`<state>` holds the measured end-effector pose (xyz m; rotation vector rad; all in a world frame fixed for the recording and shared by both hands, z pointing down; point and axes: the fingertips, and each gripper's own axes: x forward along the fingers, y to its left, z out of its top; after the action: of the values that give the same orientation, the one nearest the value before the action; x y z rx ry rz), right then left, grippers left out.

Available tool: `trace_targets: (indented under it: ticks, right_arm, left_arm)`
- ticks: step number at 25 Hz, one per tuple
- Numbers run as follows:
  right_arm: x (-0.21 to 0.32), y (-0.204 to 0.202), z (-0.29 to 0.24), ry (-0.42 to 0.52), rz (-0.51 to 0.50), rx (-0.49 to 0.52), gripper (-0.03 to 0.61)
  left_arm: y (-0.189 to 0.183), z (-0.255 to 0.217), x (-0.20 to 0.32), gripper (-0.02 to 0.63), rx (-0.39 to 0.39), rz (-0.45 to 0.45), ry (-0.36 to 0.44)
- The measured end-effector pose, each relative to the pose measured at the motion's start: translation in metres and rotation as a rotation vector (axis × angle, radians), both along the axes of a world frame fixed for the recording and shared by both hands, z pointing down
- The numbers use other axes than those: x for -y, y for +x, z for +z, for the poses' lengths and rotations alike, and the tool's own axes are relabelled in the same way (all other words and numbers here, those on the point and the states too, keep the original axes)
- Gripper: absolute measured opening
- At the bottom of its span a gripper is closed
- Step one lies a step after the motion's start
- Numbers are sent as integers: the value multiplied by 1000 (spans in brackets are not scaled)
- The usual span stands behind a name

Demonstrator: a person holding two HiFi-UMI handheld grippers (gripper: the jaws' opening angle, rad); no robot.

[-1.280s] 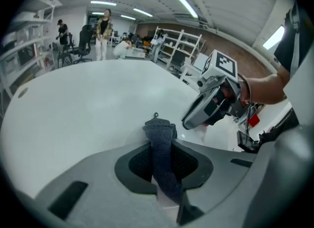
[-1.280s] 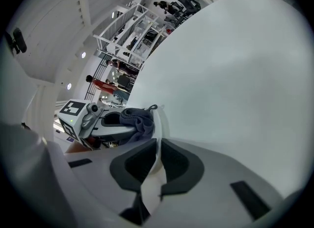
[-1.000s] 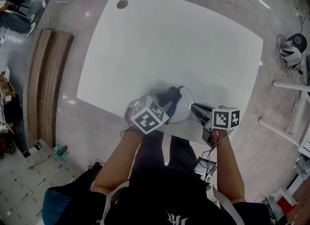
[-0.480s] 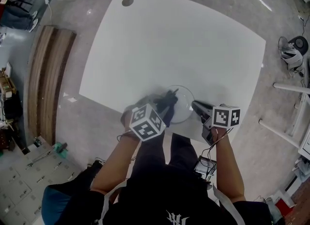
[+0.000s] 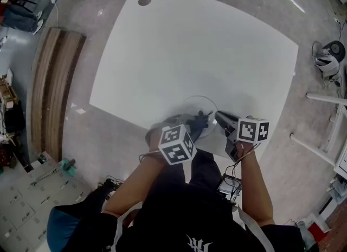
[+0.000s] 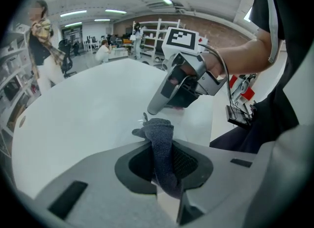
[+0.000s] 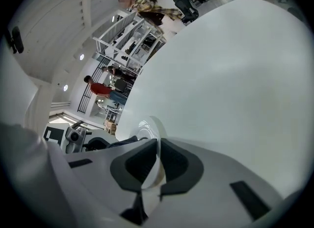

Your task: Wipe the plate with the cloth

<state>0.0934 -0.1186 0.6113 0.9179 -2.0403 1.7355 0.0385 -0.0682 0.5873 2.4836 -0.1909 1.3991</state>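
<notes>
At the plate's left side, my left gripper (image 6: 164,170) is clamped shut on a dark grey cloth (image 6: 159,136). A fold of it stands up out of the jaws and its free end hangs toward the plate. From the head view, the cloth lies over the near part of the clear glass plate (image 5: 191,104), which sits flat on the white table (image 5: 206,45).

At the plate's right side, my right gripper (image 7: 152,173) is closed on the rim, with the thin glass edge pinched between its jaws. This steadies the plate.

I judge the wiping to be under way: one claw holds the plate and the other has the cloth on or just above it. I cannot tell whether the cloth is pressing on the glass. The next move calls for dragging the cloth across the plate's face. The right grip must stay firm, and the cloth should steer short of the right jaws.

On the side toward me, the plate lies close to the table's edge, with my body just behind that edge. There is little room to pull toward me, and a hard tug could slide the plate off. Beyond the plate the tabletop is bare to its far edge, apart from a round cable hole (image 5: 145,0) in the far left corner, well away. Strokes away from me have plenty of room.
</notes>
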Motion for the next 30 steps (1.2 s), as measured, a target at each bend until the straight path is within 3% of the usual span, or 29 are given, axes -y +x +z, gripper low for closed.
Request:
trace_targets:
  ticks: [8, 18, 24, 30]
  right_arm:
    - [-2, 2, 0, -1, 12, 2, 21]
    - [-5, 6, 1, 5, 37, 5, 21]
    - [-1, 4, 0, 14, 51, -2, 21]
    - [2, 5, 1, 20, 61, -7, 21]
  left_arm:
    - [14, 8, 28, 54, 11, -26, 25]
    - [-32, 7, 59, 54, 53, -156, 73]
    - [-42, -1, 37, 54, 68, -104, 76]
    - [-22, -6, 8, 54, 34, -16, 42]
